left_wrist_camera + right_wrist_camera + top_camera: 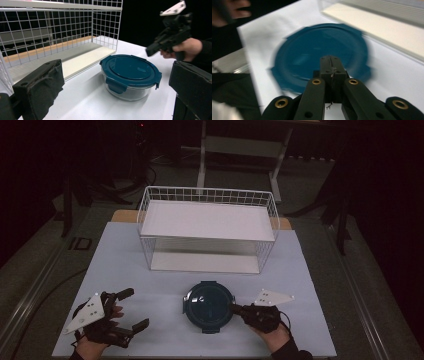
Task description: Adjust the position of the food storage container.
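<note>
Near the table's front left corner, the left tool (131, 310) rests in a person's hand with its two black padded jaws spread wide and nothing between them, pointing toward the middle of the table (150, 285). Moving right, a round glass food container with a teal clip-on lid (207, 305) sits near the front edge, roughly at its middle, well apart from the left tool. Behind it, toward the back edge, stands a white wire shelf rack (207, 227) with a bare lower shelf. Further right, the right tool (234, 309) reaches in from the front right, its jaws pressed together with no gap and its tip at the container's right rim; whether it touches the lid cannot be told, since that tool's own view is blurred. To do this step well, the closed tip should probably meet the rim or a lid clip squarely and slowly. The open left tool could steady the glass from the opposite side so the container does not slide.
</note>
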`<state>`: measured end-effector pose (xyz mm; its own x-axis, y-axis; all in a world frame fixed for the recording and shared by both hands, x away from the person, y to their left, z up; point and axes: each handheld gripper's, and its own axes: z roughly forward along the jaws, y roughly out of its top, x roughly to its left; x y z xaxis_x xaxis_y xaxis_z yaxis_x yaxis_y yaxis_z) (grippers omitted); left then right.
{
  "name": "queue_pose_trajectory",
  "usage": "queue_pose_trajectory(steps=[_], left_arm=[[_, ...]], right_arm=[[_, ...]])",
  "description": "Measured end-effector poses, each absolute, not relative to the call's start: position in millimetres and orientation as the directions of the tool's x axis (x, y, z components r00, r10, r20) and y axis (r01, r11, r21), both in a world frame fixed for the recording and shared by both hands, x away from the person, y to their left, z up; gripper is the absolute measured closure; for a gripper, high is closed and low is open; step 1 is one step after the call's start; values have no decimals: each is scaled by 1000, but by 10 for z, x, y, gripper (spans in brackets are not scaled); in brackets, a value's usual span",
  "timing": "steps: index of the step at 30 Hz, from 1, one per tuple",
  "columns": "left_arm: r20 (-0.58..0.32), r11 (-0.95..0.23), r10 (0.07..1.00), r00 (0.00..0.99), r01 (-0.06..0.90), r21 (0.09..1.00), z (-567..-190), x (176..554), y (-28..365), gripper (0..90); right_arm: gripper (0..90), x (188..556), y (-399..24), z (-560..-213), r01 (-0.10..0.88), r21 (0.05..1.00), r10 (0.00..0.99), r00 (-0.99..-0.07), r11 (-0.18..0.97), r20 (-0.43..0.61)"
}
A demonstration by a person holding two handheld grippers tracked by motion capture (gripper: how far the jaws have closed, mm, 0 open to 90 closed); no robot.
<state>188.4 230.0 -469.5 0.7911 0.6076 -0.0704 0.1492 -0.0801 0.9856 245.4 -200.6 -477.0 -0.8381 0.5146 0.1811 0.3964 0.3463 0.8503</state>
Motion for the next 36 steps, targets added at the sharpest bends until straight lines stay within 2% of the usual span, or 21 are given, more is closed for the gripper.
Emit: queue_pose_trajectory(steps=[11,22,24,28,36], left_arm=[[-76,-77,606,792,153,985,-4701,1889,2296,0],[-75,-79,605,793,153,985,-4705,1890,2292,0],[-74,-80,604,794,153,985,-4706,1891,2290,0],[-74,-81,602,795,152,985,-4706,1892,2283,0],[-76,-78,602,795,154,985,-4706,1893,2283,0]], right_arm=[[900,2159,-1680,-4922,405,813,363,-895,418,259],[900,2132,-1598,-5042,374,795,340,-913,477,225],[900,2145,-1608,-5052,387,796,337,-909,465,245],[900,2161,-1593,-5049,360,801,337,-917,478,211],[900,2267,-1554,-5050,361,803,344,-915,475,209]])
